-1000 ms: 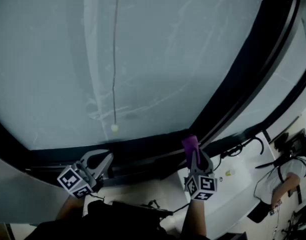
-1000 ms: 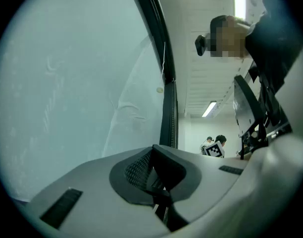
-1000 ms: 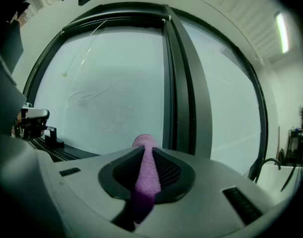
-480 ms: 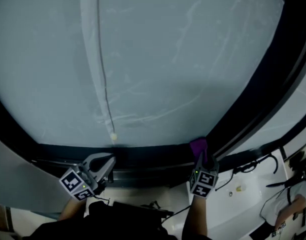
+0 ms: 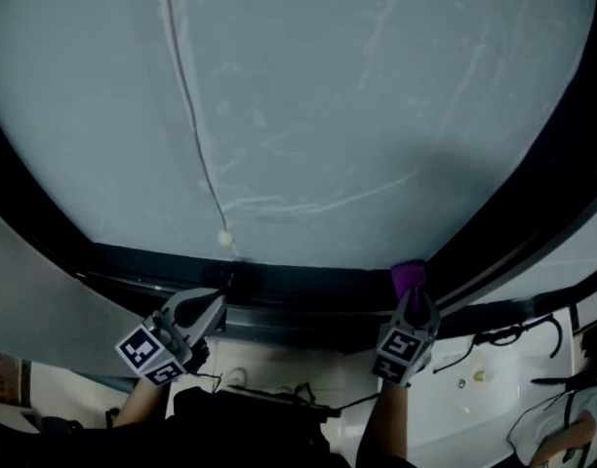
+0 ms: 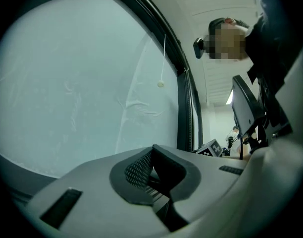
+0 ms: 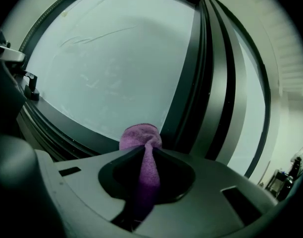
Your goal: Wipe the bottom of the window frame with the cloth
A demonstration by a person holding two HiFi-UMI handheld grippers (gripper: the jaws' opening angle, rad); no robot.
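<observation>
Head view: the right gripper (image 5: 409,295) holds a purple cloth (image 5: 408,274) against the bottom rail of the window frame (image 5: 308,286), low and well to the right of the pull-cord bead (image 5: 223,238), close to the foot of the dark upright (image 5: 513,213). Over the past second the cloth has slid a little further from the bead, while the head camera has tipped to show more of the rail. The left gripper (image 5: 213,306) hangs just below and left of the bead, as it did a second ago, and touches nothing.

Left gripper view: the jaws are pressed together with nothing between them. The bead hangs ahead of them against the pale glass (image 6: 67,83).

Right gripper view: the jaws are clamped on a twisted neck of the cloth, and its bunched end pokes out beyond the tips, at or just short of the rail. Contact cannot be confirmed here.

The short travel suggests a wiping stroke is under way at the end of the rail far right of the bead. Most of the rail, back past the bead, probably remains to be wiped.
</observation>
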